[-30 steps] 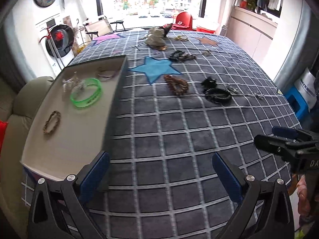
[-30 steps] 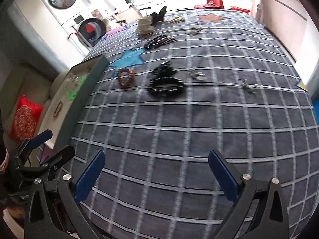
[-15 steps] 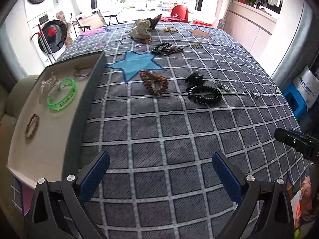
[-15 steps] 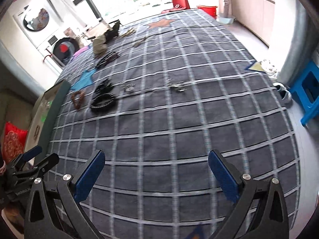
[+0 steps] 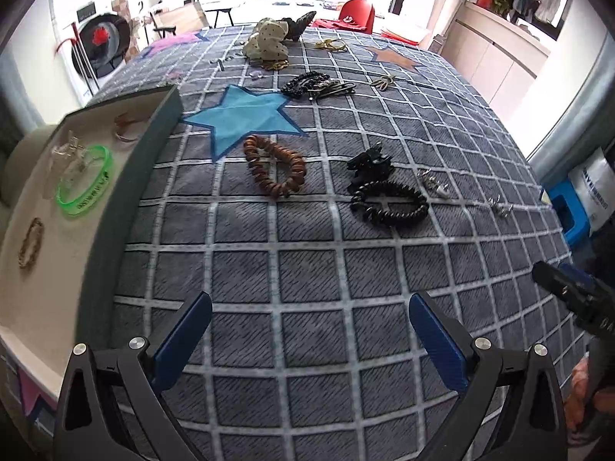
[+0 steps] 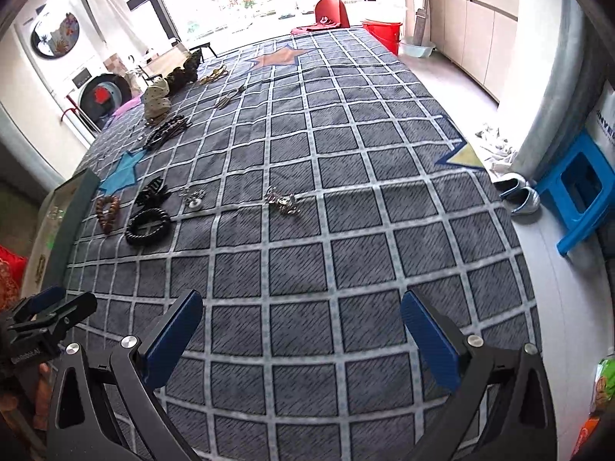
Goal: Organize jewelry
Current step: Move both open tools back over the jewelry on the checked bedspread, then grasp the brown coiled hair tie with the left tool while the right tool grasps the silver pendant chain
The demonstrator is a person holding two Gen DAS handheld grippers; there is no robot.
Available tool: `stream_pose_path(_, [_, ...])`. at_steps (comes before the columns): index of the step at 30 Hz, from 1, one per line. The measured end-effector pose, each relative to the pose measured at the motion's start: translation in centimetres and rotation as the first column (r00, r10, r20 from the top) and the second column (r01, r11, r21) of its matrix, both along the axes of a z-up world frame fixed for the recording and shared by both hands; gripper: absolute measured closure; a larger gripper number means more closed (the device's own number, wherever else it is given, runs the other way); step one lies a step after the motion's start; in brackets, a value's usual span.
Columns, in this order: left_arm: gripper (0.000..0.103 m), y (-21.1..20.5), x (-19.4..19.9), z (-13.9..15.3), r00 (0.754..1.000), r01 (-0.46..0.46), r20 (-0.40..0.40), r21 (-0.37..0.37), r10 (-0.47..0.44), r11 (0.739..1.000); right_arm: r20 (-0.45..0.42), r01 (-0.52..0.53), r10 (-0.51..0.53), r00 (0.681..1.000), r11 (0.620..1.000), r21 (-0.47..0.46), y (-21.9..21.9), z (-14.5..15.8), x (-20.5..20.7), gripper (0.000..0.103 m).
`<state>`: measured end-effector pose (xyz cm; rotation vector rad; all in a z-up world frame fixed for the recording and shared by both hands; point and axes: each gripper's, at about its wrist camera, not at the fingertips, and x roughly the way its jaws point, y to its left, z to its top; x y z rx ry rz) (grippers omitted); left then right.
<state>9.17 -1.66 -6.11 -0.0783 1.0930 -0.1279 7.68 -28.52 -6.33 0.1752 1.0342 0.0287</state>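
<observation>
Jewelry lies scattered on a grey checked cloth [image 5: 307, 269]. A brown bead bracelet [image 5: 275, 169] and a black bead bracelet [image 5: 388, 203] lie mid-table, with a black hair claw [image 5: 369, 162] between them. Small silver pieces [image 6: 282, 201] rest to the right. At the left, a shallow tray [image 5: 127, 192] holds a green band [image 5: 84, 180], a small beaded bracelet [image 5: 30, 236] and clear pieces. My left gripper [image 5: 309, 338] is open and empty above the near cloth. My right gripper [image 6: 301, 334] is also open and empty, near the table's front edge.
Hair clips [image 5: 307, 82], a dotted cloth bow [image 5: 269, 42] and gold pieces [image 5: 330, 44] lie at the far end. A blue stool [image 6: 580, 192] and silver shoes [image 6: 519, 194] stand on the floor to the right. A washing machine [image 5: 102, 44] is at the back left.
The left view has pushed forward and rightward, so the bracelets sit nearer. The right view first swung right toward the floor, then partly back over the cloth. Both grippers stayed open.
</observation>
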Motion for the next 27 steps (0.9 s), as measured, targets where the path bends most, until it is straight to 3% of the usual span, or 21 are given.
stream_pose_path(8, [0.0, -1.1, 2.1, 0.2, 0.999, -0.03, 0.027, -0.006, 0.03, 1.0, 0.013, -0.008, 0.009, 1.0, 0.998, -0.07, 0.0, -0.2, 1.7, 0.0])
stream_pose_path(17, [0.0, 1.4, 5.8, -0.4, 0.993, -0.099, 0.064, 0.041, 0.096, 0.994, 0.016, -0.032, 0.035, 0.999, 0.988, -0.151, 0.9, -1.1, 4.5, 0.004])
stream_pose_path(20, [0.003, 1.9, 6.9, -1.1, 0.994, -0.097, 0.051, 0.043, 0.095, 0.994, 0.007, -0.043, 0.045, 0.999, 0.985, -0.164, 1.4, -1.8, 5.3, 0.009])
stream_pose_path(21, [0.01, 2.0, 7.1, -1.2, 0.994, -0.095, 0.05, 0.046, 0.093, 0.994, 0.001, -0.047, 0.048, 0.999, 0.984, -0.17, 1.6, -2.1, 5.6, 0.01])
stream_pose_path(27, [0.011, 1.4, 8.2, -2.0, 0.998, -0.049, 0.049, 0.063, 0.045, 0.997, 0.018, -0.057, 0.062, 0.998, 0.981, -0.186, 2.3, -2.1, 6.4, 0.015])
